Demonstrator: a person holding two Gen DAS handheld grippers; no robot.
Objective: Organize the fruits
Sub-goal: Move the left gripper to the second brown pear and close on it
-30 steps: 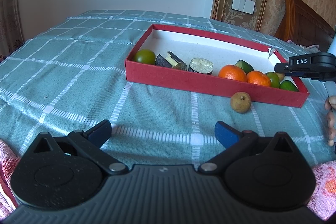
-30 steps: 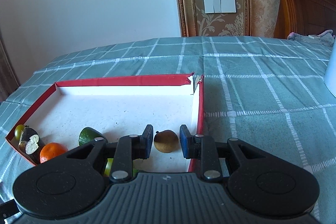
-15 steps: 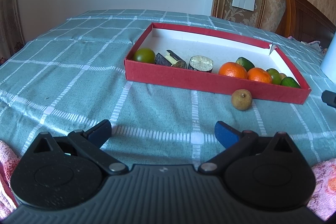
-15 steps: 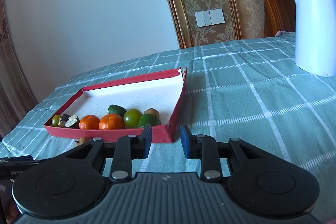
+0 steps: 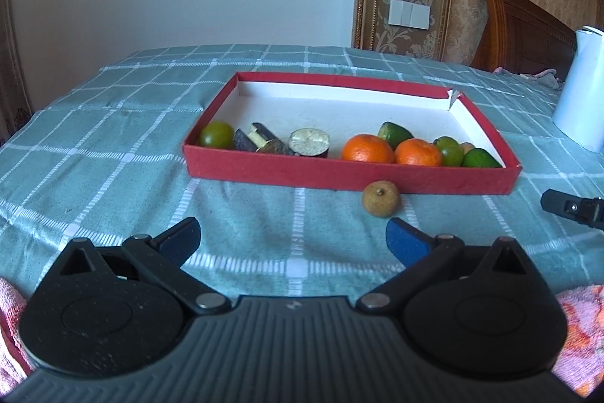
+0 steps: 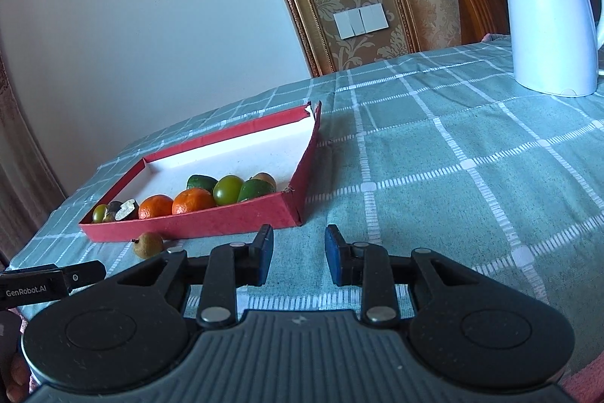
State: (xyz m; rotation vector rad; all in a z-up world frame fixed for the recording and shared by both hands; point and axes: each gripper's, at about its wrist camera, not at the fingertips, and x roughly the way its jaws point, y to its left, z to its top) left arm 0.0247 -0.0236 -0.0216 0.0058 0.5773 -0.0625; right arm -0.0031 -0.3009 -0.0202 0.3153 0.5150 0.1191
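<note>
A red box (image 5: 351,174) with a white inside lies on the checked cloth; it also shows in the right wrist view (image 6: 196,222). Along its near side sit two oranges (image 5: 368,149), several green fruits (image 5: 216,135) and dark cut pieces (image 5: 308,142). A small brown fruit (image 5: 380,198) lies on the cloth just outside the box's near wall, also in the right wrist view (image 6: 148,244). My left gripper (image 5: 292,241) is open and empty, low over the cloth short of the box. My right gripper (image 6: 296,253) is open and empty, right of the box's near corner.
A white electric kettle (image 6: 549,10) stands on the cloth at the far right, seen also in the left wrist view (image 5: 581,87). The green checked cloth (image 6: 453,157) stretches between box and kettle. A wooden headboard (image 5: 521,25) and wall lie beyond.
My right gripper let a brown fruit go into the box's right end, then drew back out and to the right, down to the cloth. My left gripper stayed open, with the view tilting up slightly.
</note>
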